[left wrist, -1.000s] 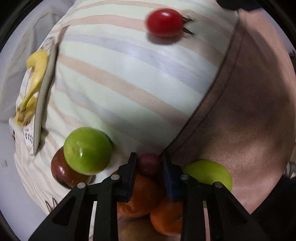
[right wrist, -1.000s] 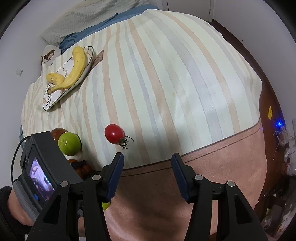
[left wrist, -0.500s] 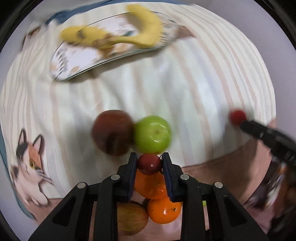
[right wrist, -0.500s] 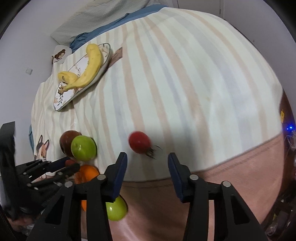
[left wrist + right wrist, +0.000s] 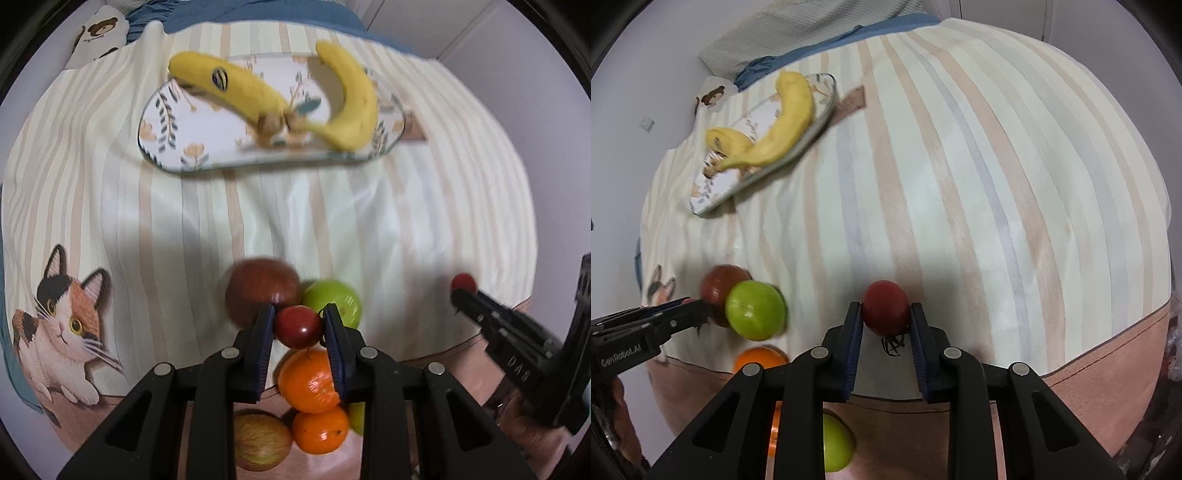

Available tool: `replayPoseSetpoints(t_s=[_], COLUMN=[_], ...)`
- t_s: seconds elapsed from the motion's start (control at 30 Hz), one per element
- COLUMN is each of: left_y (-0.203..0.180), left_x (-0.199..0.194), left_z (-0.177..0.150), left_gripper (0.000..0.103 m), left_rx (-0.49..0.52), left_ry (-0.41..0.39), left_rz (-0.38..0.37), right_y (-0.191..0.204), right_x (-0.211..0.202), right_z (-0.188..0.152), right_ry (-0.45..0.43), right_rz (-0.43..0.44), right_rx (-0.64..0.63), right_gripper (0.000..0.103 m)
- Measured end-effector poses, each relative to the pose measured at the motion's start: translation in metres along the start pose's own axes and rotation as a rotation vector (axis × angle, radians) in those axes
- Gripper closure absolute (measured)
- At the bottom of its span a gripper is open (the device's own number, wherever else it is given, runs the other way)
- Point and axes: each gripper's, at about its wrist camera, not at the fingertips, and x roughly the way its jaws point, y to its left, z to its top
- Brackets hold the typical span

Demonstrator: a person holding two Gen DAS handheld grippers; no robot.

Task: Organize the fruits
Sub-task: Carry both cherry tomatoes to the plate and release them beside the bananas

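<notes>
My left gripper (image 5: 298,323) is shut on a small dark red fruit (image 5: 297,326), held above a pile of oranges (image 5: 309,380), a dark red apple (image 5: 263,291) and a green apple (image 5: 334,300). My right gripper (image 5: 885,319) has its jaws closed around a red tomato (image 5: 885,307) with a green stem, low over the striped bedspread. Two bananas (image 5: 251,90) lie on a floral plate (image 5: 207,147) at the far side. The right gripper also shows in the left wrist view (image 5: 461,291).
A yellowish apple (image 5: 260,441) and another green apple (image 5: 834,446) lie on the pink blanket edge near me. A cat print (image 5: 59,325) is at the left. A bear pillow (image 5: 99,31) sits behind the plate. The striped bedspread (image 5: 979,166) stretches to the right.
My right gripper came forward and closed around the tomato. My left gripper, still holding the small red fruit, swung to face the plate, which now sits straight ahead.
</notes>
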Motion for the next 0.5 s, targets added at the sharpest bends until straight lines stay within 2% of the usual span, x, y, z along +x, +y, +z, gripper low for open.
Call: replayPoseSetpoints(t_s=[0.1, 0.17, 0.27, 0.37, 0.4, 0.5], left_y=[0.005, -0.005, 0.006, 0.021, 0.026, 0.050], left_x=[-0.022, -0.038, -0.052, -0.048, -0.041, -0.024], left_z=[0.021, 0.038, 0.063, 0.092, 0.098, 0.116], left_gripper=[0.079, 0.079, 0.079, 0.079, 0.079, 0.079], left_rx=[-0.023, -0.029, -0.042, -0.067, -0.090, -0.127], left_ry=[-0.032, -0.059, -0.106, -0.116, -0.143, -0.118], left_rz=[-0.038, -0.045, -0.010, 0.025, 0.043, 0.061], right_y=[0.016, 0.029, 0.046, 0.057, 0.059, 0.061], right_x=[-0.013, -0.022, -0.027, -0.024, -0.021, -0.007], right_z=[0.018, 0.037, 0.067, 0.100, 0.112, 0.148], right_ry=[-0.034, -0.058, -0.078, -0.095, -0.097, -0.083], right_rz=[0.050, 0.098, 0.152, 0.167, 0.167, 0.167], right_rx=[-0.011, -0.019, -0.031, -0.036, -0.038, -0.030], right_gripper=[0.076, 0.076, 0.076, 0.076, 0.076, 0.076])
